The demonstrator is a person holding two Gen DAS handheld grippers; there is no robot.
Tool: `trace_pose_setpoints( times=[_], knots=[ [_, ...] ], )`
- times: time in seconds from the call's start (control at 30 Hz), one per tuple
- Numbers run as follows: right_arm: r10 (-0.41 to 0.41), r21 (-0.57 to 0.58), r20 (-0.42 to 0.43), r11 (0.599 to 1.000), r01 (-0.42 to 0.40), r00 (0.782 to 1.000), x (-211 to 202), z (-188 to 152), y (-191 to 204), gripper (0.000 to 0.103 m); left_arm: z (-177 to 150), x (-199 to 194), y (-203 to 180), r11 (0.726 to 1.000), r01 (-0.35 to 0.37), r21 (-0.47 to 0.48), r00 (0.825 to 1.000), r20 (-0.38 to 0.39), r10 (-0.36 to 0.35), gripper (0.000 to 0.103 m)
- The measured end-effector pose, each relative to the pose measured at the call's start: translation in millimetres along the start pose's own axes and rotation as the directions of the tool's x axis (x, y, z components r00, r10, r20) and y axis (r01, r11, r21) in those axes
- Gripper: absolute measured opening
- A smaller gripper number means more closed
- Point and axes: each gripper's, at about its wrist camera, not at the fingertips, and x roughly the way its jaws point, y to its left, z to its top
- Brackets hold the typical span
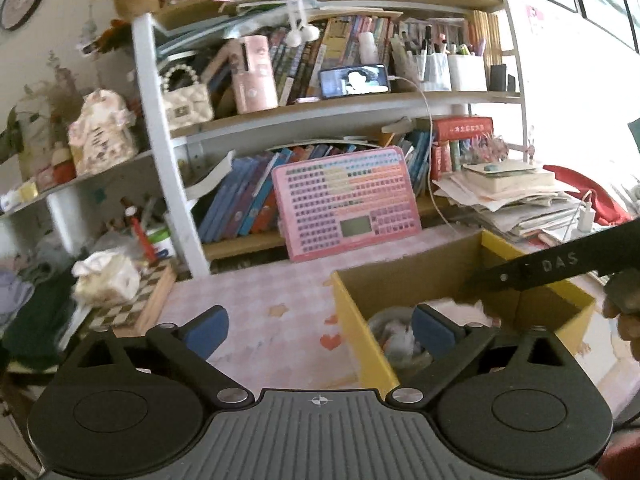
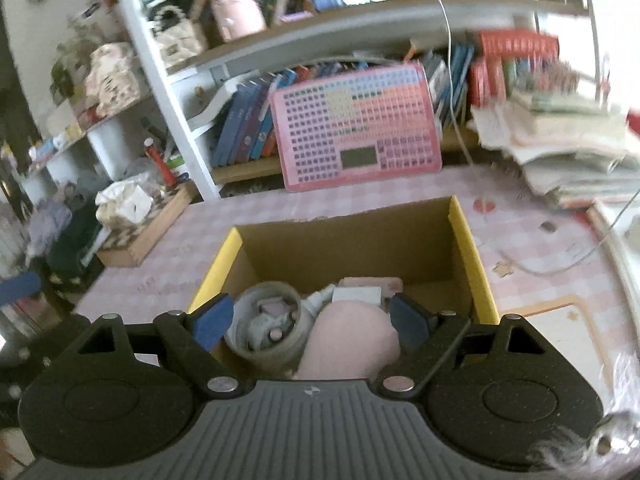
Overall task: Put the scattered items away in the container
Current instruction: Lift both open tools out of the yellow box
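Left gripper (image 1: 322, 330): jaws spread wide, nothing between them, bare pink checked tabletop (image 1: 272, 320) under the gap. Yellow cardboard box (image 1: 360, 340) sits lower right in that view, near wall beside the right-hand pad. Right gripper (image 2: 306, 320): jaws wide apart, empty, hanging over the box (image 2: 466, 236) at centre frame. Inside the box, near end: round grey tub (image 2: 268, 324) of small bits on the left, pink soft item (image 2: 348, 344) touching it on the right, white block (image 2: 356, 294) just behind. Far end of the box is bare cardboard.
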Motion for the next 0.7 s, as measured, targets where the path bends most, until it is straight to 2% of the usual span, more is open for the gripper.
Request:
trace_pose_setpoints(
  times=[0.2, 0.4, 0.7],
  knots=[
    [-0.062, -0.11, 0.015, 0.992, 0.063, 0.998, -36, -39, 41, 0.086, -31, -30, 19, 0.997, -0.037, -0.075, 0.997, -0.069, 0.031, 0.101],
    [-0.093, -0.101, -0.023, 0.991, 0.09, 0.995, -64, -79, 71, 0.088, -59, -67, 32, 0.995, -0.08, -0.065, 0.989, -0.127, 0.071, 0.101],
    [-0.124, -0.097, -0.069, 0.988, 0.118, 0.99, -90, -116, 100, 0.089, -82, -97, 45, 0.995, -0.051, -0.088, 0.983, -0.182, 0.034, 0.101]
  ],
)
